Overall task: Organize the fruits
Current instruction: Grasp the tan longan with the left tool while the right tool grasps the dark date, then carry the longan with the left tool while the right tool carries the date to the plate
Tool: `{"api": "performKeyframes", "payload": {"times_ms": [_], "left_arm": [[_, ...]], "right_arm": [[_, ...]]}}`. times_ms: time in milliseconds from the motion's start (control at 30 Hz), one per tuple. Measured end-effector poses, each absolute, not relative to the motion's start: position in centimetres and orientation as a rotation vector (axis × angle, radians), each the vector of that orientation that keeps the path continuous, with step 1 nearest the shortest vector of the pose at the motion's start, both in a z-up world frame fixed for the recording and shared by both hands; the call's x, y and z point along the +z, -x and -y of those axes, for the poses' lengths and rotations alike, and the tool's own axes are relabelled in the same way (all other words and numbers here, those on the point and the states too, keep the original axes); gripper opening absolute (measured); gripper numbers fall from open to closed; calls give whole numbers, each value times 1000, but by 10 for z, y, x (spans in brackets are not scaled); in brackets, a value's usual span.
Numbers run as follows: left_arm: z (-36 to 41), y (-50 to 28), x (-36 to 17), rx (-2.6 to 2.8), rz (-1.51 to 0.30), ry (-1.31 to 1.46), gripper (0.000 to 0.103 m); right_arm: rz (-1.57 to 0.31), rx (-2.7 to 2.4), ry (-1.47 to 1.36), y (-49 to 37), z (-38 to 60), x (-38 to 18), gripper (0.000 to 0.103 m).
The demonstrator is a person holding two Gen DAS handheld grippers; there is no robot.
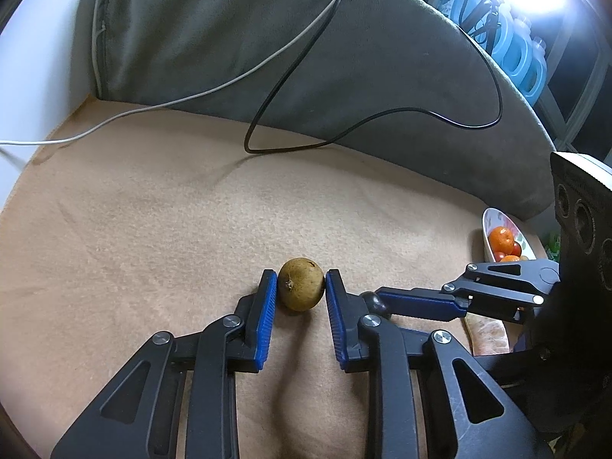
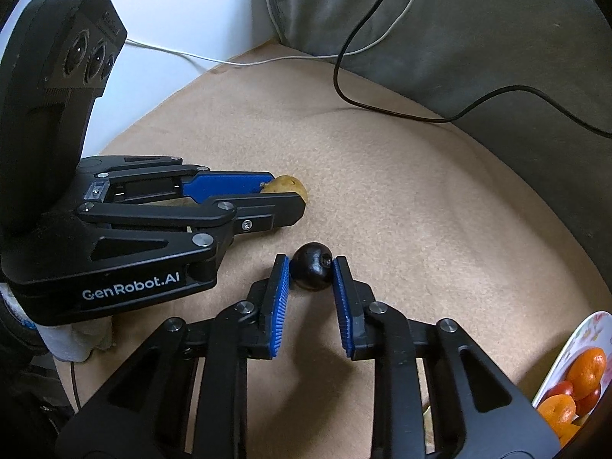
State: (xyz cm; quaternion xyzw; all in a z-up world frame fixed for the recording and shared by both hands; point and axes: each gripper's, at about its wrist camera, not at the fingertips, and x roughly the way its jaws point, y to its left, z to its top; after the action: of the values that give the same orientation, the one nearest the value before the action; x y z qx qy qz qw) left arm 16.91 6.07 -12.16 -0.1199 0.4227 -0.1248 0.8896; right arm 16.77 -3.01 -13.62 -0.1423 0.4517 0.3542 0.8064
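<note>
A brown round fruit (image 1: 301, 285) lies on the tan cloth between the blue pads of my left gripper (image 1: 301, 287), which touch it on both sides. It also shows in the right wrist view (image 2: 287, 187). A dark, almost black round fruit (image 2: 312, 271) sits between the pads of my right gripper (image 2: 310, 272), which is shut on it. In the left wrist view only a bit of the dark fruit (image 1: 373, 301) shows behind my left gripper's right finger. A patterned plate (image 1: 490, 225) at the right holds oranges (image 1: 502, 239) and small red fruits.
A grey sofa cushion (image 1: 267, 38) stands behind the tan cloth (image 1: 153, 229). A black cable (image 1: 275, 91) and a white cable (image 1: 172, 103) lie over the cushion and cloth. The plate's rim (image 2: 573, 340) shows at the lower right of the right wrist view.
</note>
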Motion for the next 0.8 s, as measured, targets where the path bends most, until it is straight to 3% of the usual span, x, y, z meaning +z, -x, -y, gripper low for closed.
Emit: {"api": "performKeyframes", "payload": {"times_ms": [800], "left_arm": [[-32, -139, -91, -293, -805, 201, 24]], "right_arm": [[-878, 707, 168, -149, 95, -90, 24]]}}
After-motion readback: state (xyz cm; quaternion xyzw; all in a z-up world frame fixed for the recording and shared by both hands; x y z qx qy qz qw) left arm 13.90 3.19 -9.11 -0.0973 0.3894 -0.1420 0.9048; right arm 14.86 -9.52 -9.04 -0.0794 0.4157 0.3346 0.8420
